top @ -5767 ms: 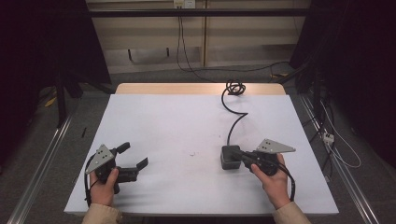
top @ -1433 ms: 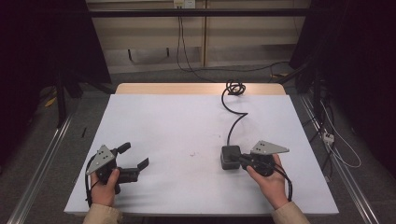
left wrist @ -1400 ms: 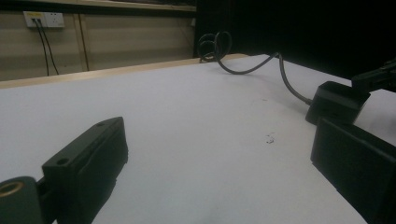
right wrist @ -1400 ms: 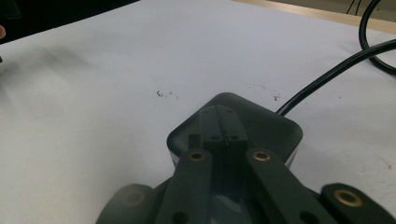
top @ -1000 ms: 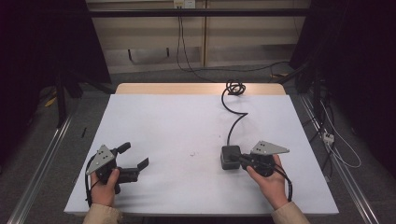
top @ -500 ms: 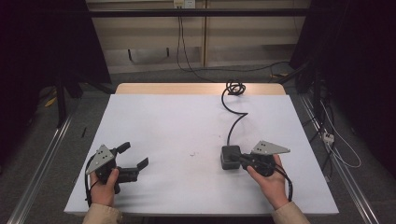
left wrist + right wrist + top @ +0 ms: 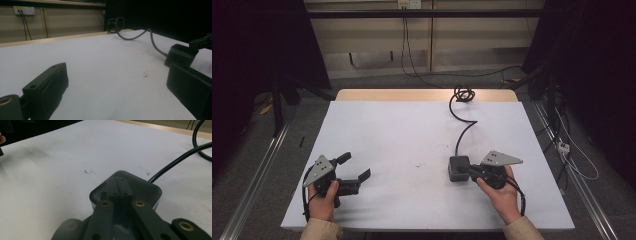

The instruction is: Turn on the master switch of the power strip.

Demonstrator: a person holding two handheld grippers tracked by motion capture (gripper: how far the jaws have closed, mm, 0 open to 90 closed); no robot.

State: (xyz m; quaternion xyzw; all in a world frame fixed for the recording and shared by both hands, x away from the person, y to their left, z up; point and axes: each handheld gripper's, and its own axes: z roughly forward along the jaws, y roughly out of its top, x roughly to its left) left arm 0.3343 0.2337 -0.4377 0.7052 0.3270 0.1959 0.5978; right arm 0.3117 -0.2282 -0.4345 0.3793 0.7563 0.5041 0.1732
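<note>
Work looks barely begun: the right gripper (image 7: 468,170), jaws pressed together, rests its tips on the one black adapter block (image 7: 458,168) at lower right of the white table (image 7: 402,130); one cable (image 7: 460,122) trails up-frame. The left gripper (image 7: 354,167) sits spread and empty, lower left

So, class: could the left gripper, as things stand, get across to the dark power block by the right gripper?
Probably yes. The left gripper is open, and bare table lies between it and the power block; the right gripper already rests on it.
</note>
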